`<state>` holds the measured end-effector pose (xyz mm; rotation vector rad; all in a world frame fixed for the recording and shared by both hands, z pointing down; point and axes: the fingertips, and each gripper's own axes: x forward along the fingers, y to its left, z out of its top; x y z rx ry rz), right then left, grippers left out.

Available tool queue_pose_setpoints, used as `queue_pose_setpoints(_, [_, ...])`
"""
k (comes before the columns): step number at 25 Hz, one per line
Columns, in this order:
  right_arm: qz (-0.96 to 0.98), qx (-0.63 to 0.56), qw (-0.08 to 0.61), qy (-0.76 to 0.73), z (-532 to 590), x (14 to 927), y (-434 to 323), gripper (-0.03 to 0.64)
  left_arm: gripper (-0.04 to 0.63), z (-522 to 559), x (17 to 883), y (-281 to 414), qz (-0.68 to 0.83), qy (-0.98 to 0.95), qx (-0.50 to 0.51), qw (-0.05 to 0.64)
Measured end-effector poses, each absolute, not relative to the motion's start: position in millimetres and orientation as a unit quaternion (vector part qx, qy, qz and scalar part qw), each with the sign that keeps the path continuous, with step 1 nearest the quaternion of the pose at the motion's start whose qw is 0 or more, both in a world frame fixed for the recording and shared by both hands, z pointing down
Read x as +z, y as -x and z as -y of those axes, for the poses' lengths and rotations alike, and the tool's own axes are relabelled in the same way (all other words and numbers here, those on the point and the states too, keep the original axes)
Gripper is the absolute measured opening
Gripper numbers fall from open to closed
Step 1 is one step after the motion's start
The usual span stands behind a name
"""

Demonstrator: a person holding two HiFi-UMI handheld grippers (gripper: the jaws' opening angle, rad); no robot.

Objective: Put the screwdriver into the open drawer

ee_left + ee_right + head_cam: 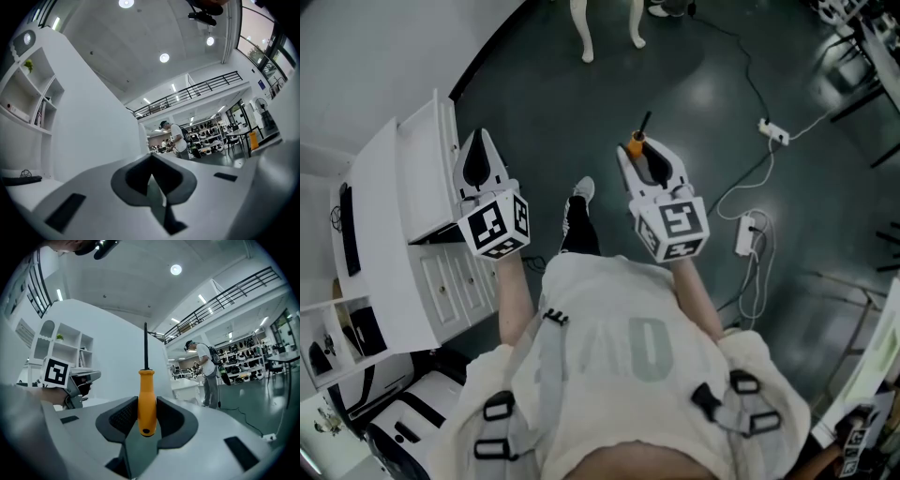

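The screwdriver (636, 144) has an orange handle and a black shaft. My right gripper (643, 156) is shut on the handle, and the shaft points away from me. In the right gripper view the screwdriver (146, 394) stands upright between the black pads of my right gripper (146, 404). The open white drawer (425, 171) juts out of a white cabinet (384, 244) at the left. My left gripper (480, 142) hovers just right of the drawer. In its own view my left gripper (151, 158) shows its tips together with nothing between them.
A white shelf unit (61, 350) rises behind the cabinet. Power strips (746, 234) and cables (741, 192) lie on the dark floor to the right. White legs (584, 37) stand at the far side. A person (206, 373) stands in the distance.
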<state>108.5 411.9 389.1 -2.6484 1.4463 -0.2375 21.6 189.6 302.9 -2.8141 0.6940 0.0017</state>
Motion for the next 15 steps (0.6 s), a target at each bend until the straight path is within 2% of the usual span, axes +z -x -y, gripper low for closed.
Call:
queue_pose_setpoints(7, [-0.511,-0.075,0.028,0.856,-341.1,388.5,-115.1,0.117,0.005,-125.2,310.5,-35.5,-0.250,0.963,0.015,0.099])
queue_pose_setpoints(15, [-0.526,-0.089,-0.016,0.846,-257.5,397.8,-155.1,0.117,0.005,-52.5,323.1,-76.0,-0.251,0.966,0.028,0.063])
